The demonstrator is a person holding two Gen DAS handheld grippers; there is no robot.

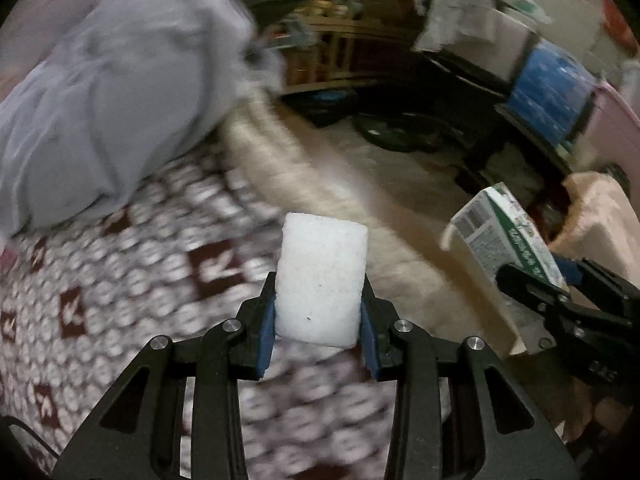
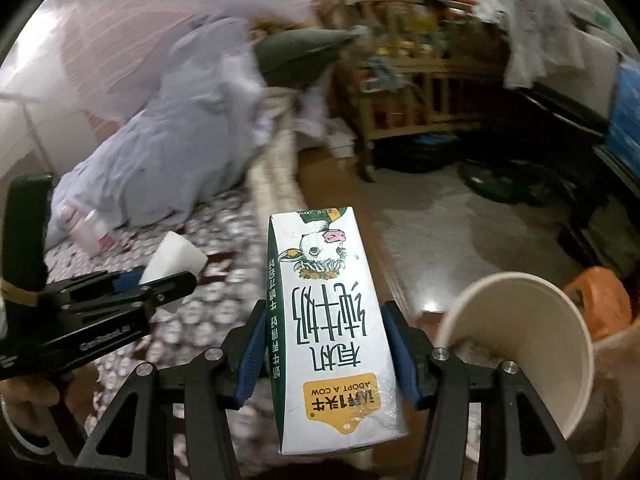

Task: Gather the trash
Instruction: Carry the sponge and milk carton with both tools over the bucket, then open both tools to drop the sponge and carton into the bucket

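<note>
A white foam block sticks up between the blue pads of my left gripper, which is shut on it above the patterned bedspread. My right gripper is shut on a white and green milk carton with a cow drawing. In the left wrist view the same carton shows at the right in the right gripper. In the right wrist view the left gripper carries the foam block at the left. Both views are blurred by motion.
A large white paper cup and an orange bag lie low at the right. A bluish-grey duvet is heaped on the bed, with a pink bottle beside it. A wooden shelf and dark furniture stand beyond the pale floor.
</note>
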